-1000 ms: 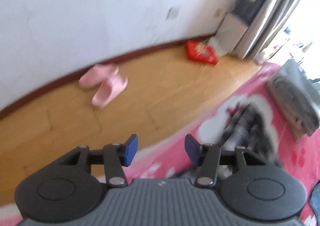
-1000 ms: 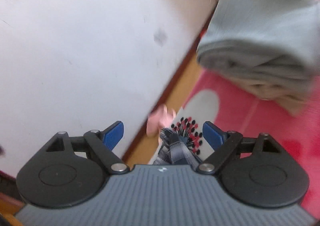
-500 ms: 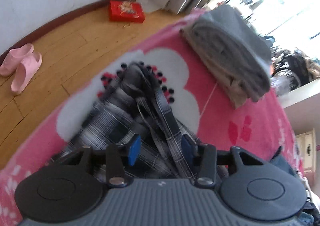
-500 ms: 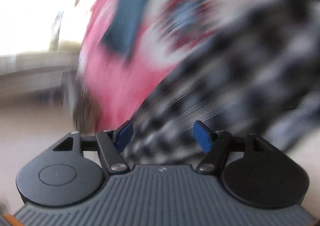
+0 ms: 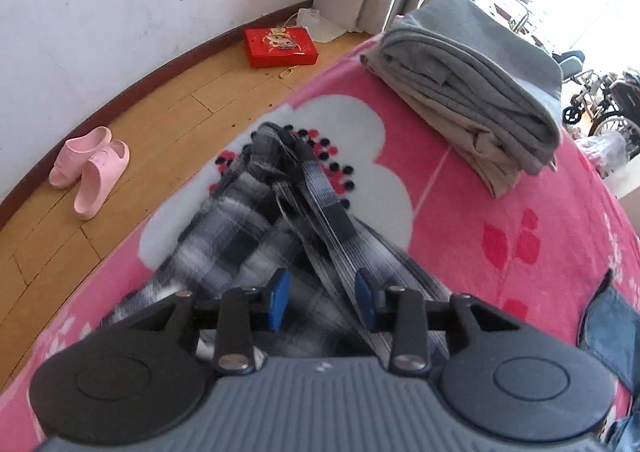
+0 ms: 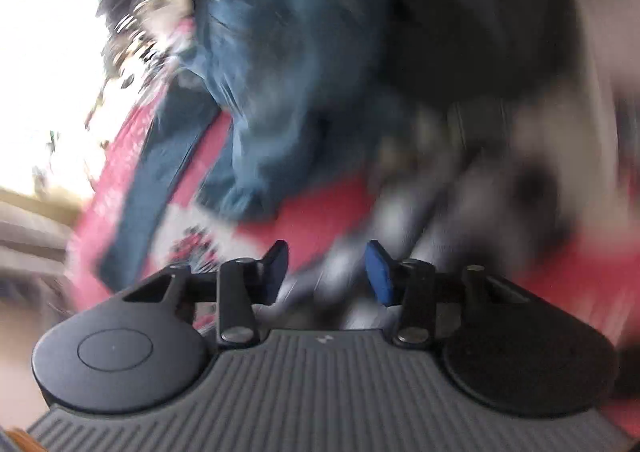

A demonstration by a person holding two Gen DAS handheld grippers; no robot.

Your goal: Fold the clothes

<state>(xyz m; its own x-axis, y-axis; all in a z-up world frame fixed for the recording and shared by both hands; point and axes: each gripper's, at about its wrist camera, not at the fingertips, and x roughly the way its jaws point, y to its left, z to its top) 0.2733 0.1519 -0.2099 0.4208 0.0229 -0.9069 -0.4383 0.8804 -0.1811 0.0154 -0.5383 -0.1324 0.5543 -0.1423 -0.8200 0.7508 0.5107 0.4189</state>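
Observation:
A crumpled black-and-white plaid shirt (image 5: 256,236) lies on the pink flowered bedspread (image 5: 520,220). My left gripper (image 5: 322,298) hovers open just above its near part, blue pads apart, nothing pinched. In the blurred right wrist view, my right gripper (image 6: 327,272) is open over the bedspread (image 6: 320,220), with grey-white plaid cloth (image 6: 460,180) blurred in front of and under its fingers. A blue denim garment (image 6: 272,92) lies beyond it, also showing at the right edge of the left wrist view as blue denim (image 5: 612,328).
A folded stack of grey and beige cloth (image 5: 472,76) sits at the far end of the bed. On the wooden floor to the left lie pink slippers (image 5: 90,166) and a red box (image 5: 280,46). A white wall and curtains stand beyond.
My left gripper moved a little farther back and steadied over the plaid shirt. My right gripper swung fast across the bed, from the plaid cloth toward the denim; its jaws narrowed but stay open.

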